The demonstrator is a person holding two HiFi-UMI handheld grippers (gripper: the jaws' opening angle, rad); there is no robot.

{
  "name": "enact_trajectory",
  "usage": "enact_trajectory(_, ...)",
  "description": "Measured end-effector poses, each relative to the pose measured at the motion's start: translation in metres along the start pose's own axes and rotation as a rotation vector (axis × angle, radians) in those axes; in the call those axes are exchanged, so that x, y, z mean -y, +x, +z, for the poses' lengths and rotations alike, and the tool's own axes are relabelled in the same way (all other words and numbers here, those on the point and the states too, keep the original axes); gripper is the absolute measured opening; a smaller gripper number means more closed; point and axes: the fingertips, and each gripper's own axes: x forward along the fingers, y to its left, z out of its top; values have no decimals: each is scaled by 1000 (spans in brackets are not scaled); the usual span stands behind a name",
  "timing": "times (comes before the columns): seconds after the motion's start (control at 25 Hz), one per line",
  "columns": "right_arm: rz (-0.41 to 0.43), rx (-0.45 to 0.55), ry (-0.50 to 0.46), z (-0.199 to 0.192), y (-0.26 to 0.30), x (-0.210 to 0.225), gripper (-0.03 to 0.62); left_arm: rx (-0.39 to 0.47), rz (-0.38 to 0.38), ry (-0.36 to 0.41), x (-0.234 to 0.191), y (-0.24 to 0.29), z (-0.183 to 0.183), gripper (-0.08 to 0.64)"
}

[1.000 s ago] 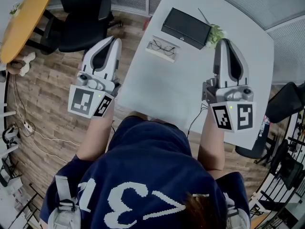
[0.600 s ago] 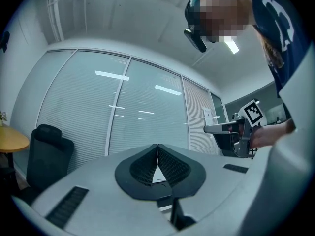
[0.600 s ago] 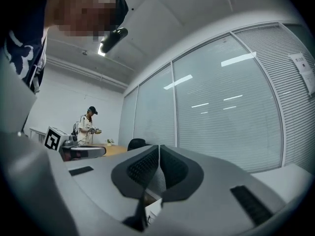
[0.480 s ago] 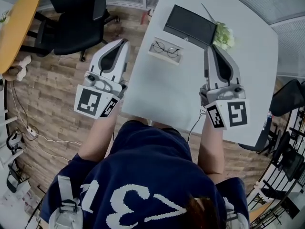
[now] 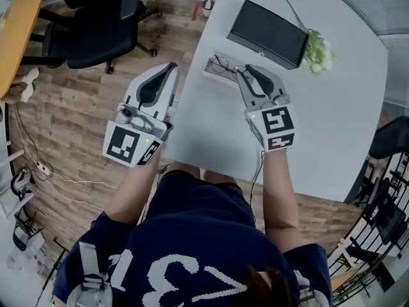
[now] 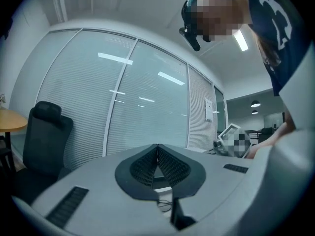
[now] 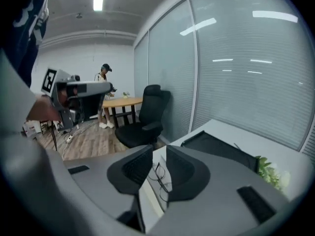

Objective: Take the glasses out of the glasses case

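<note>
- glasses [image 5: 222,62] not yet gripped; nearest of all, at 6 o'clock, only the person's dark shirt and forearms.
- at 9 o'clock, left gripper [image 5: 171,68] hanging off the table [image 5: 319,126] edge over wood floor, pads pressed together on nothing, well apart from the work.
- toward 12 o'clock, right gripper [image 5: 246,69] with jaws parted and nothing held, tips just over the near end of the glasses case [image 5: 209,69].
- inside that pale open case, lying flat, thin wire frame; seen straight through the parted jaws in the right gripper view.
- beyond, at 1 o'clock, black box [image 5: 268,24] and a small plant [image 5: 317,50], near the case.
- likely to go wrong from here:
  - closing on a lens or thin rim rather than the bridge or a temple, so bending or smudging it.
  - pinching the case wall along with the frame and dragging the case, with the idle left gripper not steadying it.
  - slipping of thin wire out of wide pads on the lift.
</note>
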Motion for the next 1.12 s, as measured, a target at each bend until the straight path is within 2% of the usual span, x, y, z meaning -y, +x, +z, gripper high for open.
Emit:
enact_trajectory(0.32, 43, -310, -161, -91, 73, -7, 106, -64, 46, -50, -15, -10, -32, 14)
enact_trajectory(0.52, 48, -462, -262, -115, 93, -5, 100, -85, 63, -57, -17, -17, -39, 14)
enact_trajectory(0.64, 62, -526, -276, -123, 98, -6, 43, -91, 71, -62, -18, -21, -40, 14)
enact_trajectory(0.8, 94, -503, -283, -118, 94, -11, 28, -87, 75, -61, -17, -23, -39, 14)
enact_trajectory(0.96, 124, -411, -270, -99, 77, -17, 28, -73, 76, -51, -16, -23, -33, 15)
enact_trajectory(1.12, 117, -283, -212, -61, 52, -19, 26, -39, 74, -29, -16, -23, -13, 14)
